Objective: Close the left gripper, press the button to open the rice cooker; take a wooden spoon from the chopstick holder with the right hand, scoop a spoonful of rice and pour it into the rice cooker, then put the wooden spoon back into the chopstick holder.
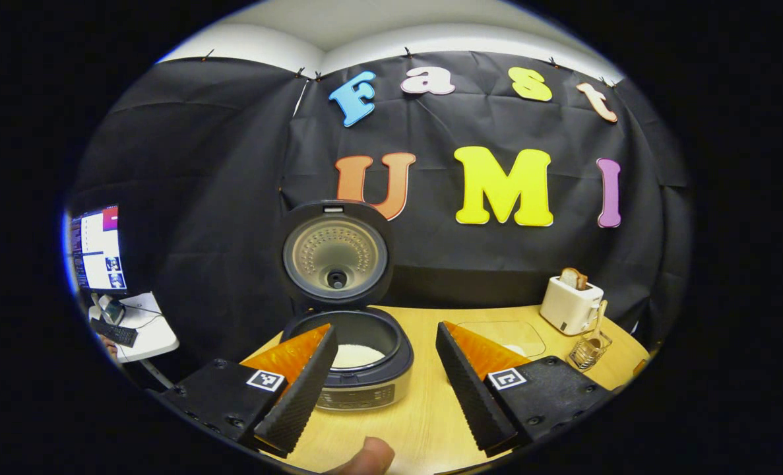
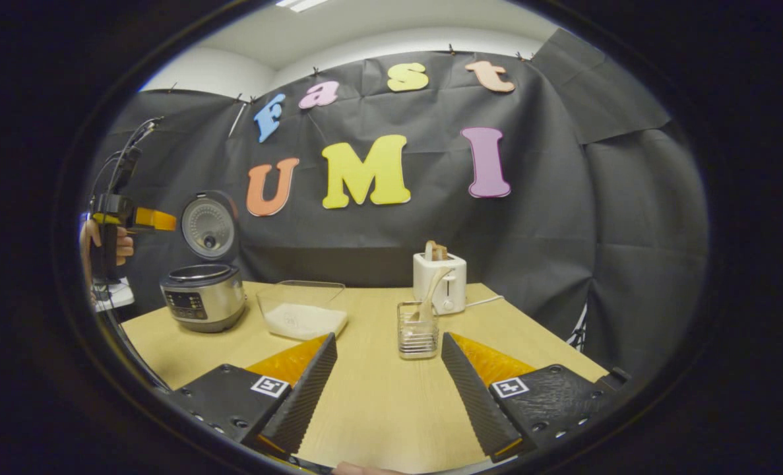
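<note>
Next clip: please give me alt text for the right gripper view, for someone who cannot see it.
Open tongs point along a wooden table at a wire holder with a wooden spoon standing in it. Behind it stands a white toaster; to the left, a clear tray of rice and a rice cooker with its lid up.

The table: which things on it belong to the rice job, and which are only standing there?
For the job:
- rice cooker, lid open
- wooden spoon
- wire holder, the spoon stands in it
- clear box of rice
- left claw and right claw, both open, holding nothing

Just standing about:
- toaster with bread in it
- monitor on a side table
</note>
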Demonstrator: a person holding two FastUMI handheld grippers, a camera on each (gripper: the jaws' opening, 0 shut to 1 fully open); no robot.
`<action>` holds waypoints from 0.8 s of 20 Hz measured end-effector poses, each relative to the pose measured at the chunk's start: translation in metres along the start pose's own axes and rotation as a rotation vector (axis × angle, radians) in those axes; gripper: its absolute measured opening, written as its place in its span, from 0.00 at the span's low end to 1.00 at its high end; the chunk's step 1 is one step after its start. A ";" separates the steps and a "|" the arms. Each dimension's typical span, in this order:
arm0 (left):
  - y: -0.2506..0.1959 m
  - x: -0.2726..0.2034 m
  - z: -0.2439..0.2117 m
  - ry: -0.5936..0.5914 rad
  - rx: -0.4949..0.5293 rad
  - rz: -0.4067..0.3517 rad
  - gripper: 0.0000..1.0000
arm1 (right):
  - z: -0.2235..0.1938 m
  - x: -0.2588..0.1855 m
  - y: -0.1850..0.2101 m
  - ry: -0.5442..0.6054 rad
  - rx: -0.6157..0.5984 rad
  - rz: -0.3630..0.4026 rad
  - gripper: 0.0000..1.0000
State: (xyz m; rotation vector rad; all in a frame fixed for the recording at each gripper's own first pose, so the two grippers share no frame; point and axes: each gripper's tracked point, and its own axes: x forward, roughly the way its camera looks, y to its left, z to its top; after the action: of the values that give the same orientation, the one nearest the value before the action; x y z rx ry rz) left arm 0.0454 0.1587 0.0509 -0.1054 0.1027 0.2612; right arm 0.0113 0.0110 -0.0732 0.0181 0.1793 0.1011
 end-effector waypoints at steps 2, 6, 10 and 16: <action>-0.012 -0.006 -0.011 -0.004 -0.013 -0.024 0.97 | 0.004 0.009 -0.008 0.001 -0.008 -0.015 0.95; -0.020 -0.019 -0.021 -0.062 0.002 -0.042 0.97 | 0.014 0.039 -0.026 0.002 -0.023 -0.041 0.97; -0.033 -0.026 -0.031 -0.076 0.016 -0.072 0.97 | 0.024 0.085 -0.039 0.029 0.000 -0.038 0.95; -0.041 -0.019 -0.041 -0.115 0.058 -0.063 0.96 | 0.027 0.171 -0.053 0.129 0.059 -0.024 0.94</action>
State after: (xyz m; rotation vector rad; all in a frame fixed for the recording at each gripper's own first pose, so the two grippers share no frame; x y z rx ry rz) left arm 0.0345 0.1098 0.0159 -0.0361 -0.0073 0.2010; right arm 0.1886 -0.0242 -0.0780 0.0687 0.3110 0.0726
